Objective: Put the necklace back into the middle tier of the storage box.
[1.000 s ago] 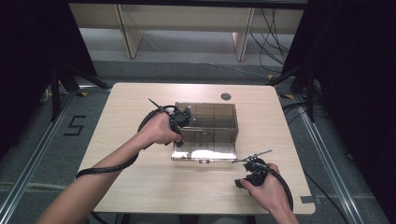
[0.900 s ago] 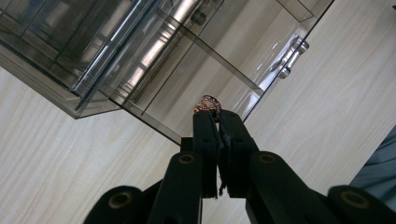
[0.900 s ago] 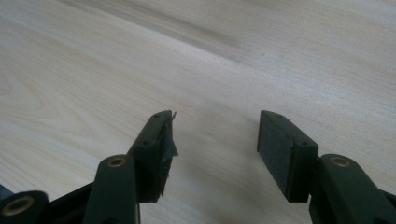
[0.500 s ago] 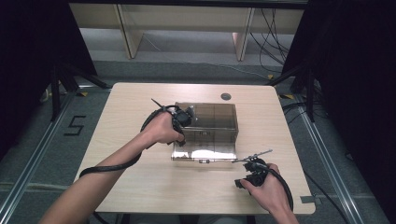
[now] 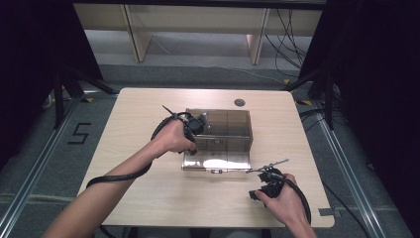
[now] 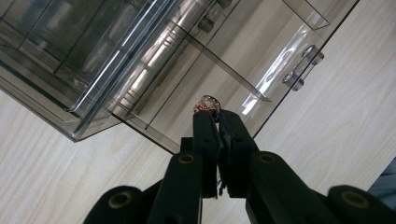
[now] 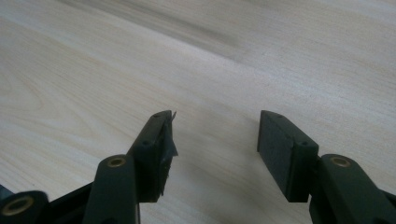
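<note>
Over the pulled-out drawer point(image 6: 219, 79) the left gripper point(image 6: 211, 112) still pinches a small bead point(image 6: 206, 103); right gripper point(image 7: 215, 135) stays spread.

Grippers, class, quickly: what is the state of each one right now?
Left gripper: shut on a small reddish-brown ring-like object, over the pulled-out drawer of the clear smoky plastic organiser box.
Right gripper: open, holding nothing, above the pale wooden table.

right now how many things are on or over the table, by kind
clear smoked acrylic drawer box: 1
small beaded ring, pinched in the left gripper: 1
handheld grippers, with the right gripper open: 2
round grommet in the tabletop: 1
total: 5
</note>
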The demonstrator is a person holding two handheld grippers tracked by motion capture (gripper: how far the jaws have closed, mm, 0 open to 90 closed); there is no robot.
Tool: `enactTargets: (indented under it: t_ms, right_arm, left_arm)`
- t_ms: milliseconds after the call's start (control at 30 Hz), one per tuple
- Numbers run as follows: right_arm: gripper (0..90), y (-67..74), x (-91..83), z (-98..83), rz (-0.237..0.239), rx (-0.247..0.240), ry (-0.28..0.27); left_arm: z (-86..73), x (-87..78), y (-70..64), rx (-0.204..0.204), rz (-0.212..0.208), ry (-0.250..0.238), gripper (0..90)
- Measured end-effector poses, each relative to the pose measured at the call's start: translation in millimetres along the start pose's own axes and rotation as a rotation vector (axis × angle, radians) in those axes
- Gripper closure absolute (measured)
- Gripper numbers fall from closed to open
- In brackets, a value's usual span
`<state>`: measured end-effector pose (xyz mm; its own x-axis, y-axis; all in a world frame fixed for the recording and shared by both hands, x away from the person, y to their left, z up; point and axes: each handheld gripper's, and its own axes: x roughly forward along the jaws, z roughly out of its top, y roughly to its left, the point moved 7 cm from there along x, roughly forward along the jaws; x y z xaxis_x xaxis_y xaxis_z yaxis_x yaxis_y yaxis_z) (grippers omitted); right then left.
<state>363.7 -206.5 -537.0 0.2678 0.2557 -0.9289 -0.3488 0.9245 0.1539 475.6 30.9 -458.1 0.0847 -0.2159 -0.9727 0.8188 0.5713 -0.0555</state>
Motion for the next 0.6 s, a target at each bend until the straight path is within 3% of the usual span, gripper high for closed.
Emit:
enactTargets:
  t_ms: [67,600]
  right_arm:
    - [46.0,0.0,0.0,0.0,0.0,-0.002,-0.002]
    - [46.0,0.1,0.1,0.0,0.001,-0.002,-0.001]
  left_arm:
    - [1.0,1.0,-0.9,-0.012,0.001,-0.006,85.8]
    - [3.1,10.1,-0.1,0.006,0.012,0.026,85.8]
